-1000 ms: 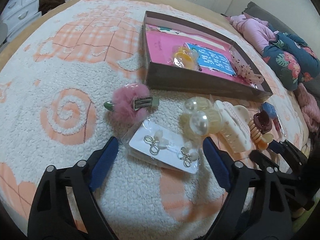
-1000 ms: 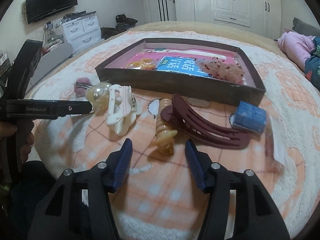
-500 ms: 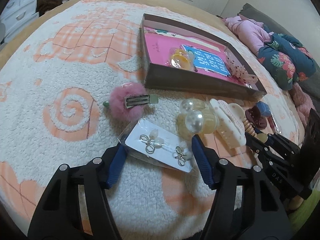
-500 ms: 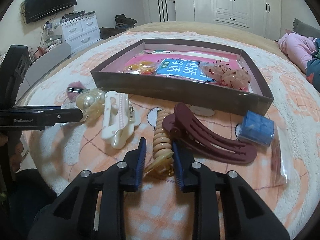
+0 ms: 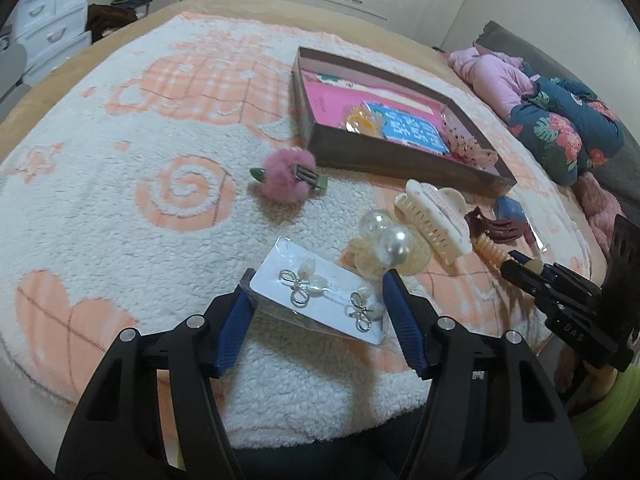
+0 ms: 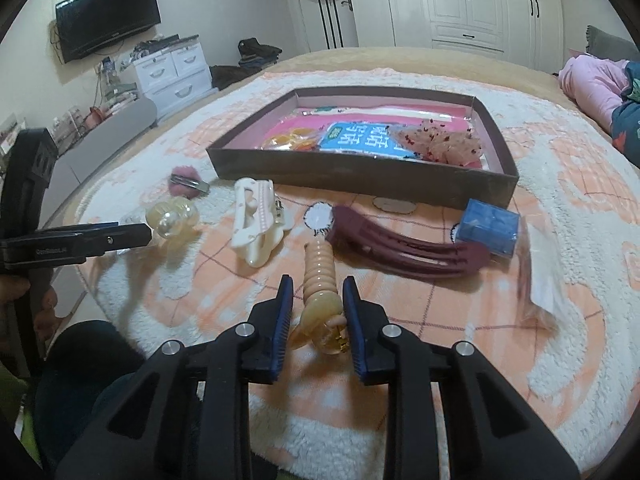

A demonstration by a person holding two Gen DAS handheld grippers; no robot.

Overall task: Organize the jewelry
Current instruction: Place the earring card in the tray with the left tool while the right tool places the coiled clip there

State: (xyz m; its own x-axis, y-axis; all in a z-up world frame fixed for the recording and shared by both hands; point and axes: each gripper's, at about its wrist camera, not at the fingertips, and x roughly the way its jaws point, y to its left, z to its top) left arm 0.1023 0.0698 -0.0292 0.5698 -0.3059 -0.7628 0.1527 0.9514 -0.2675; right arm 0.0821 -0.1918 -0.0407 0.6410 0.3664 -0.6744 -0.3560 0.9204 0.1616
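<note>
The left tool [image 5: 316,308] has its fingers closed against the two short ends of a white earring card in a clear plastic sleeve [image 5: 320,294], two silver-and-pearl bow earrings pinned to it; the card looks gripped and tilted slightly off the fleece blanket [image 5: 120,208] on the bed. The right tool [image 6: 318,320] has its fingers narrowed around the near end of a beige ribbed spiral hair clip [image 6: 320,280]; the right pad seems to touch it, while a sliver of gap shows on the left, so I cannot tell whether the hold is firm.

To do this step well, squeeze the card gently so it does not bow and spring out, and settle the spiral clip fully between both pads before lifting straight up.

The shallow brown cardboard tray [image 6: 360,170], where the pieces presumably go, lies farther back with its near wall facing both tools. Each load must rise above that wall. Between stand a cream claw clip [image 6: 258,220], a pearl-topped translucent hair tie [image 5: 390,248], a maroon curved claw clip [image 6: 404,246] and a pink pompom barrette [image 5: 286,176]. Open tray floor shows at the far left, beside the packets already inside.
</note>
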